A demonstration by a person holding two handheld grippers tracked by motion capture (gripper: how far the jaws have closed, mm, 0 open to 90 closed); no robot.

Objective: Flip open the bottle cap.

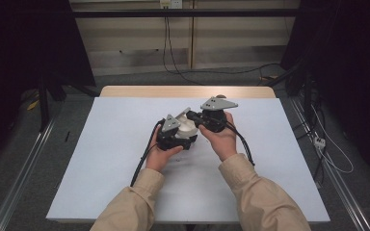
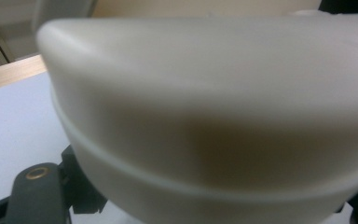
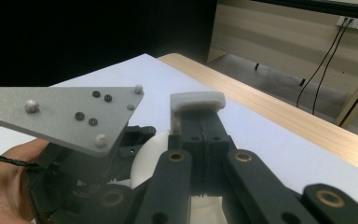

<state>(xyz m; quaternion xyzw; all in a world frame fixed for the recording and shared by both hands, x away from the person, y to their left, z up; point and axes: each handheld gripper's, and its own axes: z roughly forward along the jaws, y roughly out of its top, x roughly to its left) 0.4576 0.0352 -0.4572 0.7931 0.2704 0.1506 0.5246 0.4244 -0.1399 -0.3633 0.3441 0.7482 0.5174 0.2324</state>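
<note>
My left gripper [image 1: 179, 131] sits just left of centre in the high view, and its jaws are closed down on a cream-white round container [image 1: 188, 127]; in the left gripper view that container [image 2: 223, 116] bulges across nearly the whole frame, right up against the camera. My right gripper [image 1: 203, 120] is just right of it, jaws pressed fully together with nothing between them, its tip [image 3: 197, 103] poking over the container's white rim [image 3: 144, 158] at lower centre. Both hover mid-frame over the white table [image 1: 106, 159].
</note>
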